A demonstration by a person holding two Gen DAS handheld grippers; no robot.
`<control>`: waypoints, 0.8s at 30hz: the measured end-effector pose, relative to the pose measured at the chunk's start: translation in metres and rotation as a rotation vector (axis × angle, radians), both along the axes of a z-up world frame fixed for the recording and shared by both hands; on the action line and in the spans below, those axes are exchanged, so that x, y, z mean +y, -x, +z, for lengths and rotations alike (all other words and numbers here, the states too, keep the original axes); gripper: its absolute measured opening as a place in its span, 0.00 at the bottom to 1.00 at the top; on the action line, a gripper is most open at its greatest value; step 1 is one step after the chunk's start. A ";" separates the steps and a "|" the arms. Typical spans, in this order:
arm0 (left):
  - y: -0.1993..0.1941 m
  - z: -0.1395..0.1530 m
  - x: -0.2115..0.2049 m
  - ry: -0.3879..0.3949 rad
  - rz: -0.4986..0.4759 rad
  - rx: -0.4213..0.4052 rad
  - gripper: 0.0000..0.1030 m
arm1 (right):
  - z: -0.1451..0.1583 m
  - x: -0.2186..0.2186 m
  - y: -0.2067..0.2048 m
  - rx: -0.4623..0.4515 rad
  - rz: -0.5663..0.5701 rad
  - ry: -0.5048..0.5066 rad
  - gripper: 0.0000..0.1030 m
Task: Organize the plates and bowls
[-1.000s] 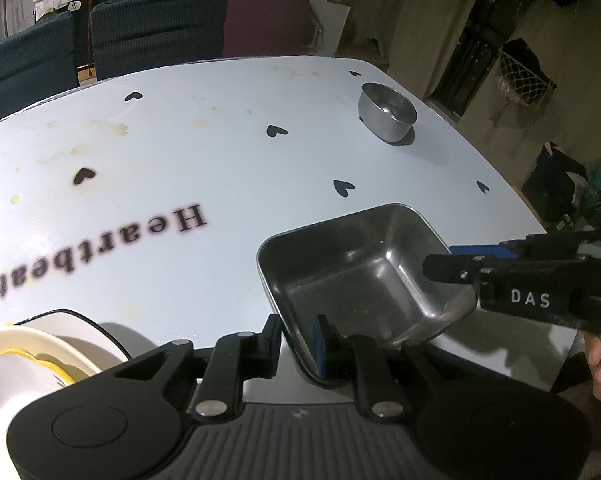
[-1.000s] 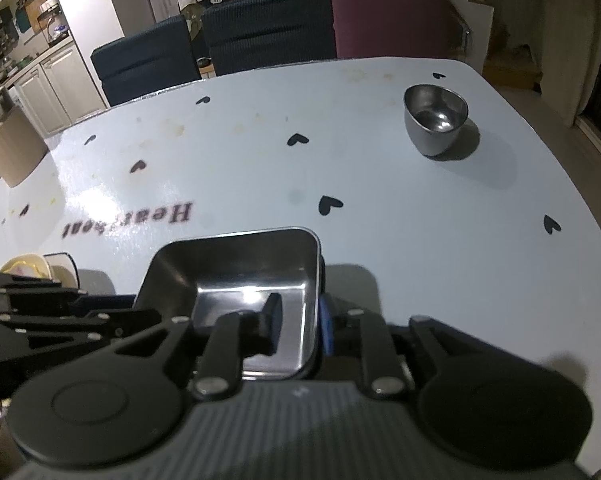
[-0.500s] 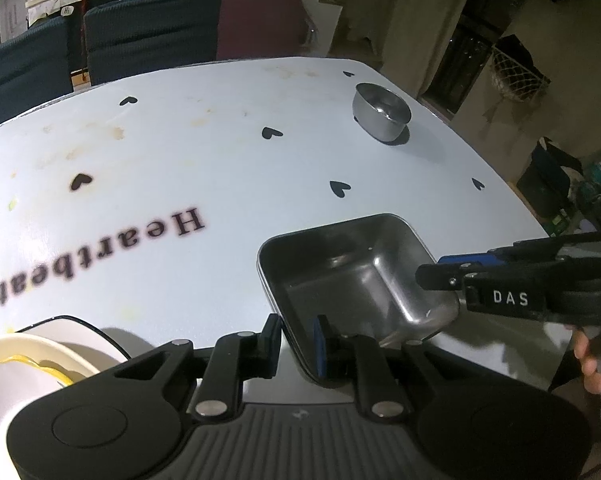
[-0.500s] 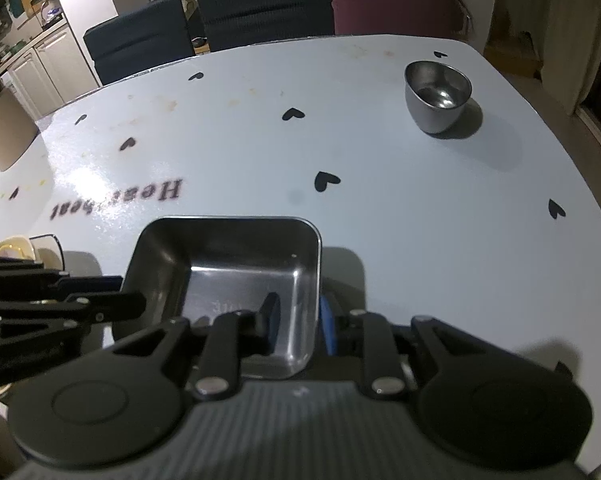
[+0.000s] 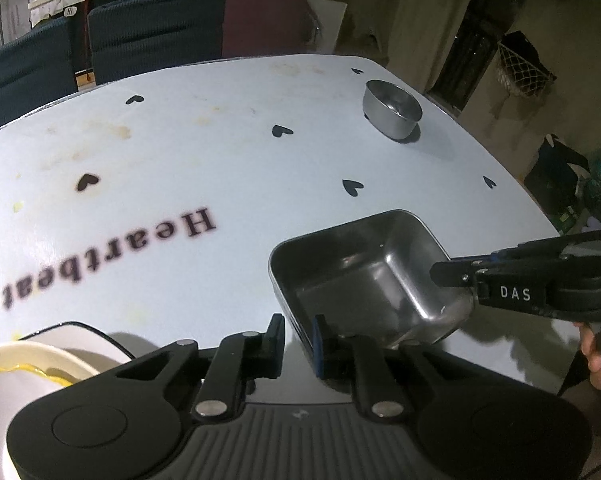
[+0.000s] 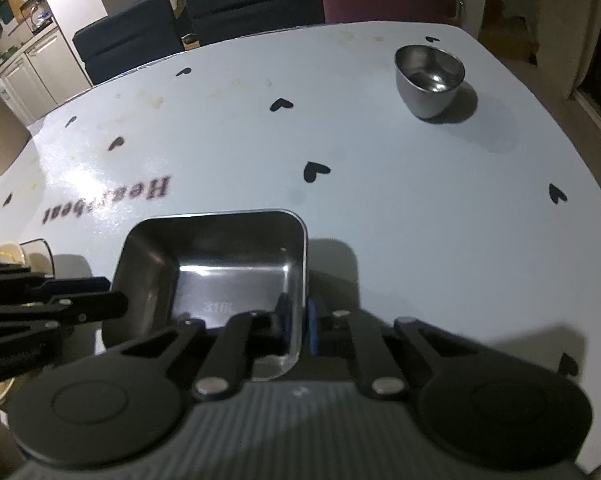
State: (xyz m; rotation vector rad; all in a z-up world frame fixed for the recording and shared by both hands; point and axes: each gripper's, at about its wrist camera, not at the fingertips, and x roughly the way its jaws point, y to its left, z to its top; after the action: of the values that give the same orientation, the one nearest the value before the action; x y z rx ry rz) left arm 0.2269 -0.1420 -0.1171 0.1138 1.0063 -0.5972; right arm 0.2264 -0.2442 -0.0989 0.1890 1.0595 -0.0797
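A square steel tray (image 5: 364,280) (image 6: 228,268) lies near the table's front edge. My left gripper (image 5: 298,340) has the tray's near-left wall between its fingers; its jaws are closing and grip that wall. In the right wrist view it shows as black fingers (image 6: 112,304) at the tray's left side. My right gripper (image 6: 297,318) straddles the tray's right wall, jaws closing with the pads against the steel. It reaches in from the right (image 5: 440,272) in the left wrist view. A small round steel bowl (image 5: 392,108) (image 6: 430,80) stands at the far right.
White dishes with a yellow-edged bowl (image 5: 20,368) (image 6: 4,256) sit at the near left. The white tablecloth (image 5: 220,152) has black hearts and the word Heartbeat. Dark chairs (image 6: 252,8) line the far edge. A hand (image 5: 596,356) holds the right gripper.
The right gripper's jaws have narrowed onto the tray's right wall. The left gripper and the tray have stayed almost where they were.
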 end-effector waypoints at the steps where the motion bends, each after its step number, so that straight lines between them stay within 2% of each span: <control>1: -0.001 -0.001 0.000 -0.005 0.001 -0.001 0.14 | 0.000 0.001 -0.001 -0.003 0.001 0.004 0.10; 6: -0.010 -0.004 0.002 -0.012 0.025 -0.005 0.14 | 0.000 0.007 -0.007 -0.014 0.016 0.018 0.05; 20: -0.025 -0.001 0.007 0.040 0.071 -0.010 0.14 | 0.002 0.007 -0.010 -0.027 0.005 0.009 0.05; 22: -0.025 0.000 0.009 0.047 0.070 -0.004 0.15 | 0.002 0.004 -0.010 -0.018 -0.007 -0.015 0.08; 23: -0.025 0.001 0.010 0.050 0.070 -0.001 0.17 | 0.002 0.002 -0.010 -0.013 -0.016 -0.029 0.16; 24: -0.024 0.002 0.011 0.053 0.071 0.001 0.19 | 0.003 -0.001 -0.009 -0.012 -0.032 -0.045 0.32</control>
State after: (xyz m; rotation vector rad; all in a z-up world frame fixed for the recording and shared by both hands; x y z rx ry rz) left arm 0.2506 -0.1312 -0.1150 0.0302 0.9910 -0.5586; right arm 0.2356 -0.2450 -0.0955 0.2470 1.0471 -0.0839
